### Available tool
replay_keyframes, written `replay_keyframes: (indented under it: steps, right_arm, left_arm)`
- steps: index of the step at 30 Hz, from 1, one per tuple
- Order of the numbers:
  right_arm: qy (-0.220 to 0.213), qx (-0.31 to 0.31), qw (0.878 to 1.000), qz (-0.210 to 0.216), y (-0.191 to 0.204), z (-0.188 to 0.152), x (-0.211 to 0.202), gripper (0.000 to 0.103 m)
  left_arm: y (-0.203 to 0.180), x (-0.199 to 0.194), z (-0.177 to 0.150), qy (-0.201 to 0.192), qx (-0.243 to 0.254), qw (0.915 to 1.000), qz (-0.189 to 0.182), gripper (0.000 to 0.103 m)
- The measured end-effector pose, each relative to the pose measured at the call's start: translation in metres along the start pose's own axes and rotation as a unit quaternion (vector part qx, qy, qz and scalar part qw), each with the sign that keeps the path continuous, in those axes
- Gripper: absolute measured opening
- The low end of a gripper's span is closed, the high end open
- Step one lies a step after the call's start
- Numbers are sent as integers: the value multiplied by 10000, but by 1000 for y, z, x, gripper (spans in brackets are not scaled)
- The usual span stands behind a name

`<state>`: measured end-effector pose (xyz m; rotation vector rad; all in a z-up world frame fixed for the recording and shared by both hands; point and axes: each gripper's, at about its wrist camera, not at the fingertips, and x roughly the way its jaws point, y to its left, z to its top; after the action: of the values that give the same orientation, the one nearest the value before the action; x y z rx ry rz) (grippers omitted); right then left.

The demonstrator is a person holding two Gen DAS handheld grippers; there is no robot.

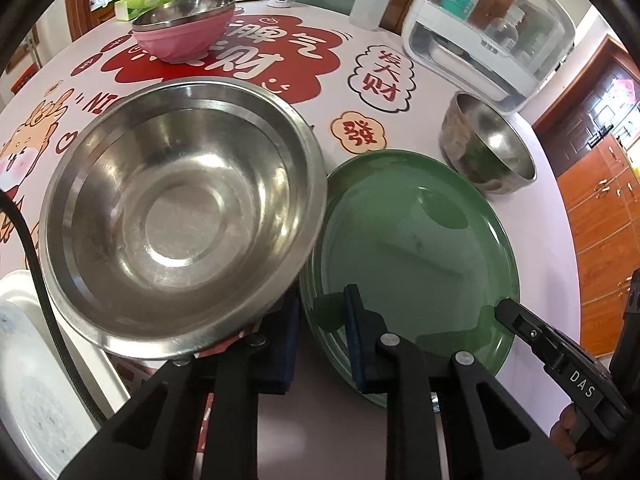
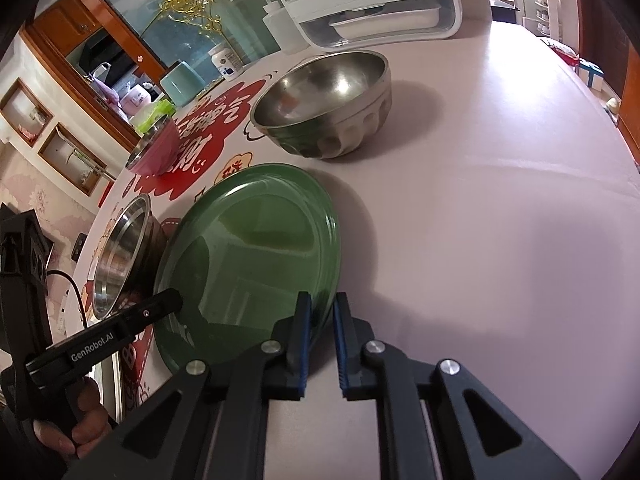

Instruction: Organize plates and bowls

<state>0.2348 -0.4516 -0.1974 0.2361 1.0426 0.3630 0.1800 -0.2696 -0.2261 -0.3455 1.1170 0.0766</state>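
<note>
With the right gripper [image 2: 320,320] jaws clamped on the near rim of the glossy, slippery green plate [image 2: 248,248] and the left gripper [image 1: 316,320] jaws astride both rims where the plate meets the light steel bowl [image 1: 180,216], keep your hold on the stiff rims.

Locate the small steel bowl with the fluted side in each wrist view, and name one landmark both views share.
Left wrist view: the small steel bowl stands at the right edge, beyond the green plate.
Right wrist view: the same bowl stands upper centre, beyond the plate.
Shared landmark: the pink bowl on the red print of the tablecloth.
</note>
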Motion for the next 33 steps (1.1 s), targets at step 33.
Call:
replay_keyframes:
  steps: [33]
  right_arm:
    - [-309,-33,9991,-297,29,-74,-92,11]
  left_arm:
    - [-3,-88,-53,-114,817,9953,-503,18]
